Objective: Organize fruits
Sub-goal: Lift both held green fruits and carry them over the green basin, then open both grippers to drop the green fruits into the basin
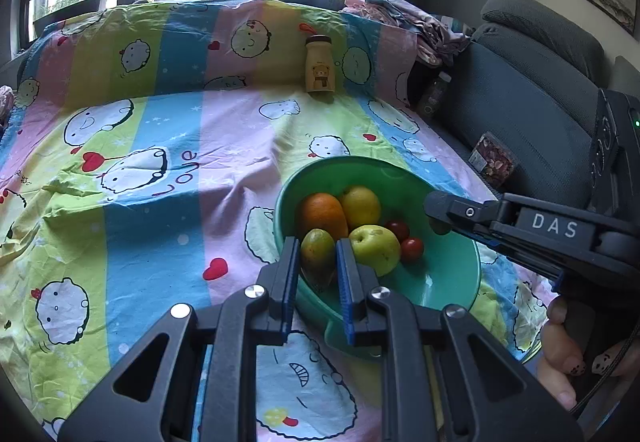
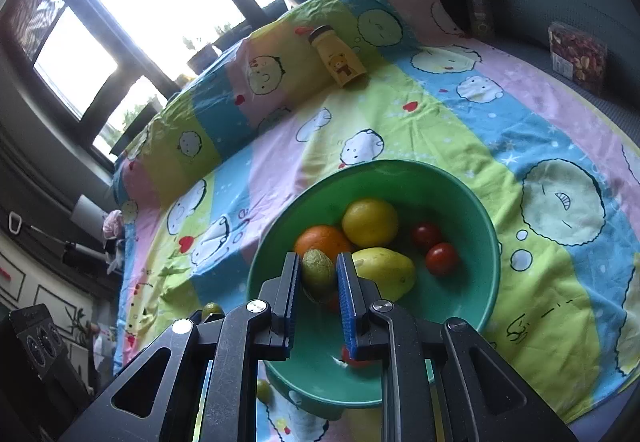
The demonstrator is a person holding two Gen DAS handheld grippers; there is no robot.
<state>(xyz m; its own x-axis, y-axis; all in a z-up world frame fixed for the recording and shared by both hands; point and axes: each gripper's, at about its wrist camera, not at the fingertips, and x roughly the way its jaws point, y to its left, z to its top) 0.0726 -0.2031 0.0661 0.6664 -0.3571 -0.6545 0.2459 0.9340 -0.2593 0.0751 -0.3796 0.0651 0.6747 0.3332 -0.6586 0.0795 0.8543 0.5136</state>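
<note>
A green bowl (image 1: 448, 274) sits on the cartoon-print cloth and holds an orange (image 1: 322, 214), a yellow lemon (image 1: 360, 204), a yellow-green pear (image 1: 376, 248) and two cherry tomatoes (image 1: 412, 248). My left gripper (image 1: 318, 254) is shut on a small green-brown fruit (image 1: 318, 254) over the bowl's near rim. My right gripper (image 2: 318, 274) is shut on a small olive-green fruit (image 2: 318, 274) above the bowl (image 2: 468, 306); the orange (image 2: 322, 238), lemon (image 2: 370, 222), pear (image 2: 388, 270) and tomatoes (image 2: 440, 258) lie beyond it. The right gripper also shows in the left wrist view (image 1: 436, 220), reaching over the bowl's right side.
A yellow bear-print bottle (image 1: 319, 64) stands at the cloth's far fold. A box of dried fruit (image 1: 494, 162) and a dark bottle (image 1: 434, 92) rest against the grey sofa (image 1: 532, 90) on the right. Two small green fruits (image 2: 212, 309) lie beside the bowl's left.
</note>
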